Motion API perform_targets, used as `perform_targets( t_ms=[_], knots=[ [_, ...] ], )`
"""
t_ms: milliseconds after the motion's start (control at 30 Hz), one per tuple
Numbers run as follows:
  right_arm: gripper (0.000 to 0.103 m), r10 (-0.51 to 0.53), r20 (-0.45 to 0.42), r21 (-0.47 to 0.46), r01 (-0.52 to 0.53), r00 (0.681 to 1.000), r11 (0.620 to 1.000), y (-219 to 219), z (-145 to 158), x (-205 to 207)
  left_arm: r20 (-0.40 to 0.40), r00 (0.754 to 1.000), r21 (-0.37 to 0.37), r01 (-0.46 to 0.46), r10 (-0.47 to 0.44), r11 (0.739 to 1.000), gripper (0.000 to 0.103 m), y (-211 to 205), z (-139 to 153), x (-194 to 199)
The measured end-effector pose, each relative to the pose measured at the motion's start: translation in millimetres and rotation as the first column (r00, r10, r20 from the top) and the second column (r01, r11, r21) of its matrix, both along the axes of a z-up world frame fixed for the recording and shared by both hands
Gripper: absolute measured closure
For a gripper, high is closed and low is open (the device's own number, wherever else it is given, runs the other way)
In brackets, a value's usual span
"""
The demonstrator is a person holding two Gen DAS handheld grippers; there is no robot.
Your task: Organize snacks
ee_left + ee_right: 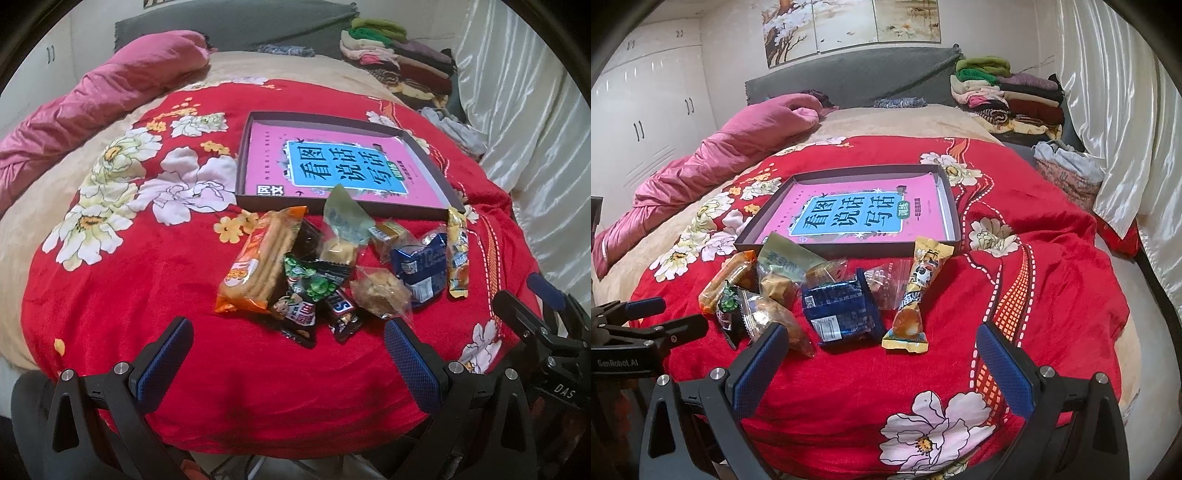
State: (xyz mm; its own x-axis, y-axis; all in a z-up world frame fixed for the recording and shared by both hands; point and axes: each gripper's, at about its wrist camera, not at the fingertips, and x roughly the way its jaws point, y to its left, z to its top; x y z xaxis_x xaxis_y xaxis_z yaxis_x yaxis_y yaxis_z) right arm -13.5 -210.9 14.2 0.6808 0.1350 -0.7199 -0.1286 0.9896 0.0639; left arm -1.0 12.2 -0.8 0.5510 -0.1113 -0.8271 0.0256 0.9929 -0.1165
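Snacks (pixel 332 273) lie heaped on the red blanket (pixel 147 332) just near of the box (pixel 448 173), and I hold both the left gripper (pixel 288 354) and the right gripper (pixel 882 354) with jaws wide apart, empty, short of the pile. My worry is that the packets overlap, so a pinch may drag two at once, or a slick wrapper may slip on the soft bedding. I count about nine packets, though overlaps hide some, one box, and two grippers

Pink book (pixel 857 214) reads 看图说话写话; left claw (pixel 646 314) reads GenRobot.AI.
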Motion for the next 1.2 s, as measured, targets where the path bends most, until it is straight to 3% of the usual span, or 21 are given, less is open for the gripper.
perform_targets(
  t_ms=[233, 567, 733, 1000, 1200],
  knots=[
    [0.001, -0.006, -0.013, 0.013, 0.007, 1.000, 1.000, -4, -4, 4, -0.010, 1.000, -0.001, -0.010, 0.010, 1.000, 0.000, 7, -4, 4],
    [0.000, -0.021, -0.040, 0.025, 0.022, 0.999, 0.999, -10, -14, 14, -0.058, 0.997, -0.088, -0.056, 0.051, 0.995, 0.001, 35, -18, 16],
    [0.001, -0.032, -0.054, 0.031, 0.034, 0.998, 0.999, -13, -18, 19, -0.041, 0.999, -0.094, -0.001, -0.003, 0.996, 0.010, 24, -16, 15],
    [0.000, -0.043, -0.060, 0.031, 0.044, 0.997, 0.999, -18, -23, 24, -0.038, 0.998, -0.117, -0.055, 0.051, 0.992, 0.023, 49, -19, 33],
    [0.000, -0.044, -0.062, 0.022, 0.046, 0.997, 0.999, -20, -28, 32, -0.085, 0.996, -0.161, -0.042, 0.029, 0.986, 0.035, 54, -35, 48]
  ],
)
